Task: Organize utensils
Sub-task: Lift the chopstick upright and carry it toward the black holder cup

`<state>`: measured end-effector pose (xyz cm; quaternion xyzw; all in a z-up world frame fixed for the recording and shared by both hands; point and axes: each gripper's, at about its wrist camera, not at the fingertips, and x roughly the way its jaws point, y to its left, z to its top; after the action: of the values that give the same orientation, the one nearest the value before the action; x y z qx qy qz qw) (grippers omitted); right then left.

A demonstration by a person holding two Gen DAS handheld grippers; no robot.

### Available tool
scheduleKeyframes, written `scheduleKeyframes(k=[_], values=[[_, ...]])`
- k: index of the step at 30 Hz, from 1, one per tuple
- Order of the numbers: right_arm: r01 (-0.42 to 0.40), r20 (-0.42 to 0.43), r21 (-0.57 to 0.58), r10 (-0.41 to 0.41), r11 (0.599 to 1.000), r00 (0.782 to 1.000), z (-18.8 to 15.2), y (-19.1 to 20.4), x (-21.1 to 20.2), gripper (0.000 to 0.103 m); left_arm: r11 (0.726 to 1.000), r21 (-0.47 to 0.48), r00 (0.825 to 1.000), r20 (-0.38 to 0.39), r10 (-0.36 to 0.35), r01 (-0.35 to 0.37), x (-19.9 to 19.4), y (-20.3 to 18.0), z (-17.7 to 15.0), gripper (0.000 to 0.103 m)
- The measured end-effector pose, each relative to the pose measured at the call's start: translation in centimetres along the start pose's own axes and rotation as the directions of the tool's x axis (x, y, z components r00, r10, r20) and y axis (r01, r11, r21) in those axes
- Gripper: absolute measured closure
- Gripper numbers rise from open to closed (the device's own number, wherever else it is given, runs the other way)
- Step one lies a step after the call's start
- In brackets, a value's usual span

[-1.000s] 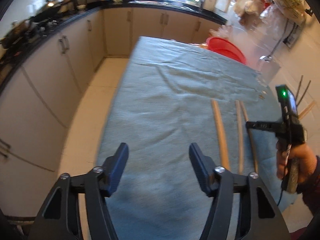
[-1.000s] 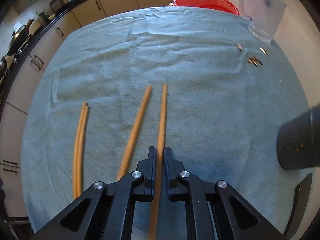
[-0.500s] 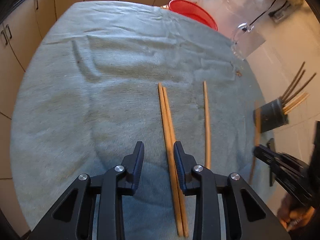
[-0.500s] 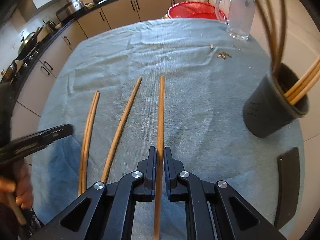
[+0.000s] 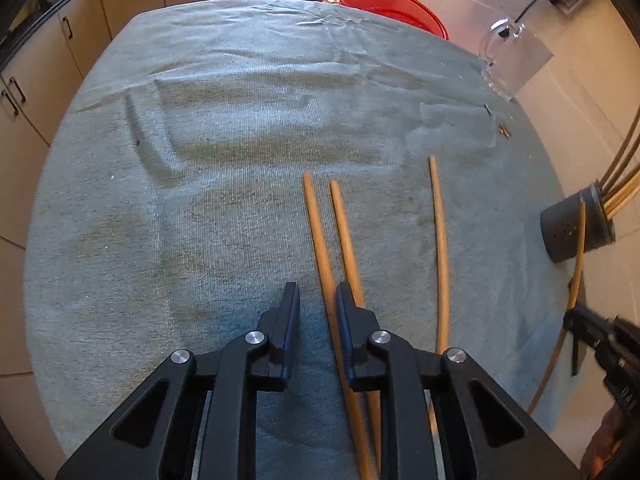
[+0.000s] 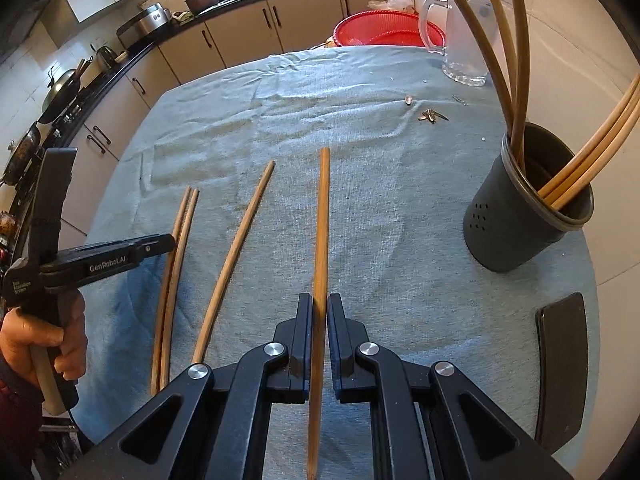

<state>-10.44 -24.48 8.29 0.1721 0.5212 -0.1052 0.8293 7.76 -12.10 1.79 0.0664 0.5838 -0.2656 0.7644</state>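
Three chopsticks [image 6: 224, 268] on cloth [image 6: 380, 208], right gripper [image 6: 319, 322] clamped on a fourth [image 6: 321, 240], left gripper [image 5: 317, 304] parted around one, holder [image 6: 528, 208] nearby.

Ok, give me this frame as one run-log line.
right claw: shut on chopstick | left claw: open over chopstick pair | loose chopstick: on towel | holder: upright
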Motion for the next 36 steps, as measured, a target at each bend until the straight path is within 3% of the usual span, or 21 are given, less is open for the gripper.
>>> scheduleKeyframes(k=[7,9,12,16,26,36], values=[[-0.004,-0.012,-0.004,0.004,1.000,1.000,0.1,0.1,0.5,0.095,0.997,0.021,0.998,0.012,0.068,-0.068,0.9,-1.3,1.1,0.085],[-0.008,-0.012,-0.006,0.008,1.000,1.000,0.2,0.1,0.5,0.095,0.995,0.029,0.996,0.024,0.091,-0.092,0.9,-1.4,1.0,0.095],[-0.015,0.008,-0.023,0.016,1.000,1.000,0.2,0.4,0.0,0.095,0.999,-0.013,0.998,0.041,0.047,-0.047,0.3,-0.6,0.2,0.097],[-0.033,0.044,-0.034,0.034,0.999,0.998,0.4,0.6,-1.2,0.095,0.998,-0.061,0.991,0.130,0.021,-0.013,-2.4,0.2,-1.0,0.097],[-0.083,0.179,-0.067,0.094,0.994,0.979,0.0,0.6,-6.0,0.095,0.995,-0.096,0.925,0.377,0.051,-0.016,-12.3,-1.0,-4.8,0.097],[-0.116,0.282,-0.095,0.138,0.989,0.949,-0.2,0.2,-10.4,0.096,0.994,-0.108,0.866,0.493,0.081,-0.031,-18.4,-3.6,-6.7,0.097]])
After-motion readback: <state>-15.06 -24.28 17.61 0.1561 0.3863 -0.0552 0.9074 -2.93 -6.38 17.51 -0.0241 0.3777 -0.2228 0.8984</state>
